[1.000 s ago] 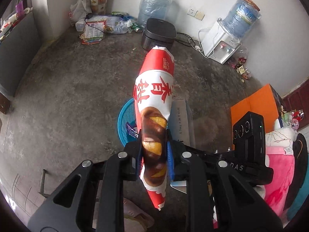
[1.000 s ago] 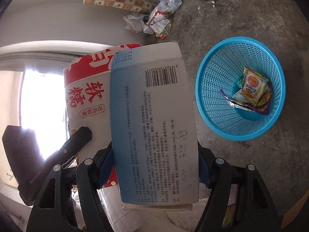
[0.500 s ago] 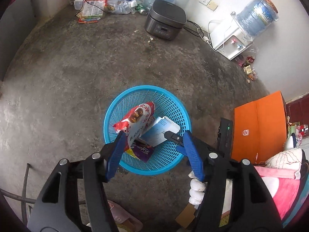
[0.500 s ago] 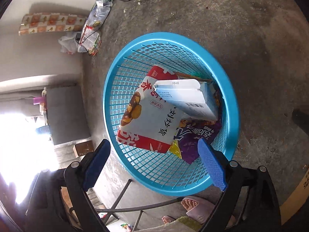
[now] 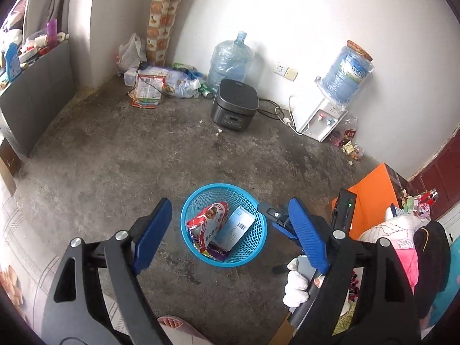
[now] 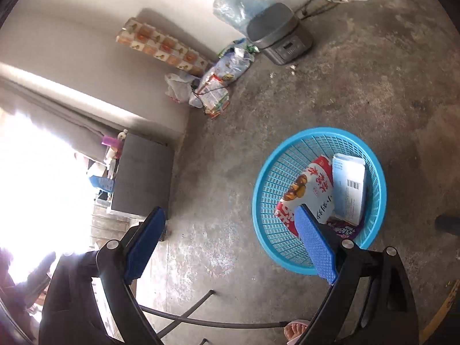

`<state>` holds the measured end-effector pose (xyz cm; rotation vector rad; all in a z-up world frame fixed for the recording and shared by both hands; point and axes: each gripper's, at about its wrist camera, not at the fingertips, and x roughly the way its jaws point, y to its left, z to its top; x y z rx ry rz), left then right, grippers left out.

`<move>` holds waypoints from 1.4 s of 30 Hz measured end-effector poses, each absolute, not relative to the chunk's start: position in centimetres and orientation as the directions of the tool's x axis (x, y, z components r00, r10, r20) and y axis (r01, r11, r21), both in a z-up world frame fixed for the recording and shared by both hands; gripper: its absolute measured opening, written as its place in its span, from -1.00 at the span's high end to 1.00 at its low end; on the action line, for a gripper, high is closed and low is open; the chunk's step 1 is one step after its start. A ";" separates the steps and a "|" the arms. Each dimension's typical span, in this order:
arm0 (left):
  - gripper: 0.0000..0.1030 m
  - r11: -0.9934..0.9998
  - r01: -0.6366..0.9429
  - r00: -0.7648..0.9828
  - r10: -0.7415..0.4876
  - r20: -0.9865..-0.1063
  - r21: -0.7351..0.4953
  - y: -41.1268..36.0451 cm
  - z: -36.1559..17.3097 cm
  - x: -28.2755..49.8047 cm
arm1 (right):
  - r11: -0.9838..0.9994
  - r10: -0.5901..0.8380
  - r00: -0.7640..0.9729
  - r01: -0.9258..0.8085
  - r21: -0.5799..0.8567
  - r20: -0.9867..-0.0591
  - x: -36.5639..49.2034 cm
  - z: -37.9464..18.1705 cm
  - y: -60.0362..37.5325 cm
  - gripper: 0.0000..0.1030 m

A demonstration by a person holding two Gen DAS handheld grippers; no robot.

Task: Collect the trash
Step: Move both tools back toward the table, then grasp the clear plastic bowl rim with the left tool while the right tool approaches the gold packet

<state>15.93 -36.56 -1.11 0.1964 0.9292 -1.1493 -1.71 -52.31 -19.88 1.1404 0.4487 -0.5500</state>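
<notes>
Both tools hang over the concrete floor (image 5: 120, 155) with nothing in them; the left gripper (image 5: 230, 233) has its blue fingers (image 5: 152, 234) spread wide, and low in the middle of the left wrist view the blue basket (image 5: 189, 215) sits right between them; inside it, the red snack bag (image 5: 208, 225) lies on the left and the pale blue box (image 5: 234, 231) leans beside it on the right, barcode up, with a purple wrapper (image 5: 217, 253) peeking out beneath; over in the right wrist view the right gripper (image 6: 233, 243) is just as wide open and empty, one blue pad crossing the basket's near rim at lower right of the frame; same contents there, bag and box side by side and touching; at the top of the frame a grey rice cooker (image 6: 280, 41) stands by the wall, well apart from the basket, a big water bottle (image 6: 238, 1) just behind it.
</notes>
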 end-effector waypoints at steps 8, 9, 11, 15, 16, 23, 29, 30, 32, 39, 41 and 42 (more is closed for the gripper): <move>-0.78 0.566 0.788 0.343 -0.731 -0.589 -0.244 -21.8 6.1 13.8 | 0.694 -0.318 0.811 0.552 0.463 -0.491 -0.5 -6.2 -41.9 -0.84; -0.79 0.593 0.767 0.374 -0.725 -0.578 -0.247 -19.9 6.5 13.8 | 0.718 -0.331 0.815 0.544 0.434 -0.475 -0.5 -5.1 -40.7 -0.85; -0.80 0.648 0.715 0.436 -0.706 -0.558 -0.262 -16.2 7.4 13.9 | 0.753 -0.353 0.820 0.535 0.382 -0.451 -0.4 -3.4 -38.5 -0.87; -0.83 0.746 0.603 0.552 -0.647 -0.526 -0.285 -9.5 8.5 14.0 | 0.812 -0.327 0.841 0.484 0.326 -0.432 0.6 -1.3 -34.1 -0.87; -0.83 0.766 0.576 0.574 -0.628 -0.525 -0.286 -8.0 8.6 14.0 | 0.830 -0.310 0.847 0.463 0.312 -0.432 1.1 -1.0 -33.0 -0.87; -0.83 0.851 0.422 0.675 -0.524 -0.519 -0.312 0.8 9.4 13.9 | 0.929 -0.234 0.863 0.335 0.160 -0.447 3.7 0.8 -24.2 -0.87; -0.83 0.886 0.307 0.727 -0.454 -0.514 -0.348 6.6 9.1 14.0 | 0.972 -0.189 0.864 0.234 0.039 -0.467 4.7 1.3 -17.6 -0.87; -0.83 0.889 0.295 0.735 -0.445 -0.511 -0.350 7.5 9.1 13.9 | 0.976 -0.176 0.866 0.215 0.030 -0.469 4.9 1.2 -17.1 -0.87; -0.83 0.894 0.276 0.751 -0.430 -0.502 -0.353 9.1 8.9 13.6 | 0.983 -0.159 0.868 0.186 0.011 -0.471 4.9 1.3 -15.9 -0.87; -0.83 0.894 0.207 0.778 -0.397 -0.488 -0.396 13.8 7.7 13.0 | 0.990 -0.084 0.874 0.126 0.056 -0.478 5.1 1.9 -13.5 -0.87; -0.83 0.905 0.183 0.796 -0.365 -0.482 -0.384 15.0 7.4 12.6 | 0.989 -0.062 0.875 0.117 0.086 -0.479 5.4 1.8 -13.6 -0.87; -0.83 0.911 0.172 0.804 -0.350 -0.481 -0.375 15.6 7.3 12.4 | 0.989 -0.043 0.875 0.107 0.106 -0.481 5.4 1.8 -13.6 -0.87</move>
